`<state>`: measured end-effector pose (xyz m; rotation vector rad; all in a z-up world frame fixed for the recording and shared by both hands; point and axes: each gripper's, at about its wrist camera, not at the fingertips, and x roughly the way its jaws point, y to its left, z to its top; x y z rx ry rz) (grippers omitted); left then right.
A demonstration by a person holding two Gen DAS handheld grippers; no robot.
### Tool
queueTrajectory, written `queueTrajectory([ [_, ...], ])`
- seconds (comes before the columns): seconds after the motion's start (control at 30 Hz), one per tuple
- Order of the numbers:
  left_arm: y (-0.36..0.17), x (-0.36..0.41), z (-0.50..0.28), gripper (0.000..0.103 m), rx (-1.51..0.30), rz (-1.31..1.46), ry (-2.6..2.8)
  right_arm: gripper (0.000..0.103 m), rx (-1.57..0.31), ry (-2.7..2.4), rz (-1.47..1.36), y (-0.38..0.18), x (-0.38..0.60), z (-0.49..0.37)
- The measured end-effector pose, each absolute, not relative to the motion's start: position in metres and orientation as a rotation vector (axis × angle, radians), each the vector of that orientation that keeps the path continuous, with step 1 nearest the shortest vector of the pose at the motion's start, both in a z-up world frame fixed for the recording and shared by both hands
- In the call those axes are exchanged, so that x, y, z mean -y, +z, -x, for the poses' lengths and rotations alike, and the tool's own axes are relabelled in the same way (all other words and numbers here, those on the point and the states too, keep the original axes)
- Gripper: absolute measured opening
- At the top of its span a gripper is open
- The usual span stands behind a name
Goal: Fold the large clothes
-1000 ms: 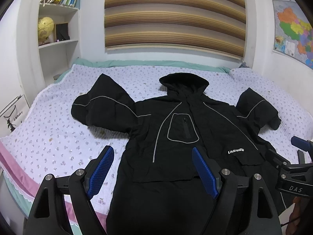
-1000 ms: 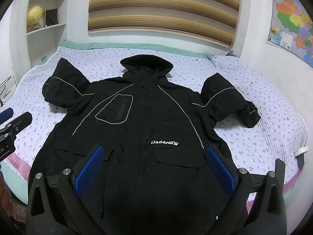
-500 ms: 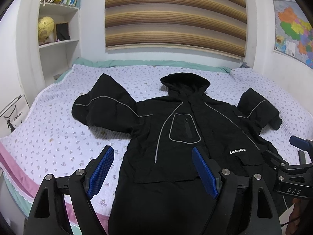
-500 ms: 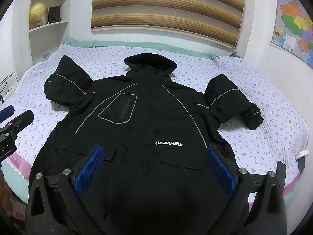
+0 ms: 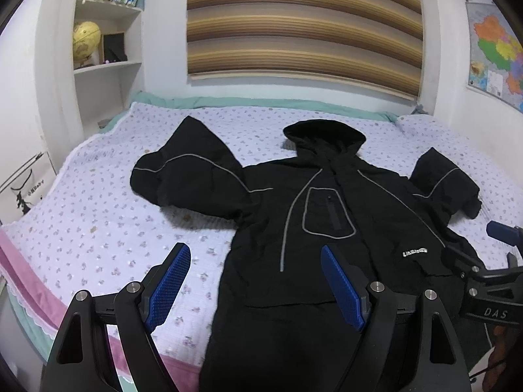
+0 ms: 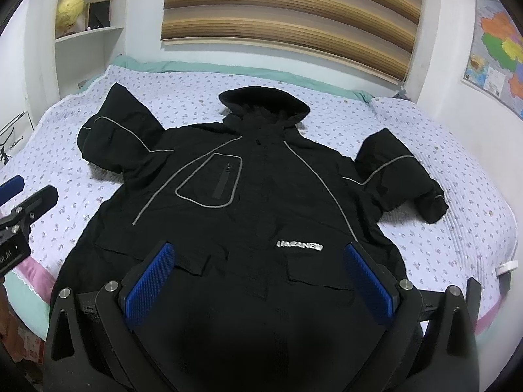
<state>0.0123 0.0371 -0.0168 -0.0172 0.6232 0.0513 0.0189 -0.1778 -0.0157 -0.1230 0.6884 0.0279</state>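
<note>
a black hooded jacket (image 6: pixel 261 202) lies face up and spread flat across the middle of the frame on a bed (image 6: pixel 457 228) with a floral cover, hood toward the top, both sleeves bent inward (white lettering low on its chest). at the bottom of each view, the left tool (image 5: pixel 255 285) and right tool (image 6: pixel 258 281) hang released, blue pads wide apart, gripping nothing. a striped blind (image 5: pixel 304 23) fills the upper centre; a globe (image 5: pixel 85 40) sits upper left.
</note>
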Motion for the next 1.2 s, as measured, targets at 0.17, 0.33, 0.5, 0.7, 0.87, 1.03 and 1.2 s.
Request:
queueTrajectory([
  [0.17, -0.019, -0.076, -0.024, 0.083, -0.615, 0.035, 0.047, 0.103, -0.658, 0.063, 0.123, -0.012, 0.155, -0.039],
  [0.33, -0.016, -0.149, -0.051, 0.083, -0.634, 0.073, 0.089, 0.103, -0.567, 0.212, 0.124, 0.001, 0.129, -0.078],
  [0.5, -0.019, -0.241, -0.096, 0.083, -0.682, 0.216, 0.083, 0.103, -0.442, 0.273, 0.013, 0.003, 0.133, -0.14],
  [0.7, -0.054, -0.315, -0.173, 0.083, -0.796, 0.432, 0.026, 0.094, -0.631, 0.282, -0.009, -0.1, 0.106, -0.22],
  [0.87, -0.108, -0.349, -0.251, 0.083, -0.875, 0.573, 0.045, 0.094, -0.783, 0.261, 0.013, -0.161, 0.097, -0.244],
  [1.03, -0.171, -0.378, -0.317, 0.082, -0.909, 0.82, 0.027, 0.095, -0.779, 0.274, 0.023, -0.168, 0.097, -0.241],
  [1.2, -0.189, -0.38, -0.336, 0.075, -0.799, 0.887, 0.012, 0.099, -0.779, 0.286, 0.012, -0.168, 0.099, -0.241],
])
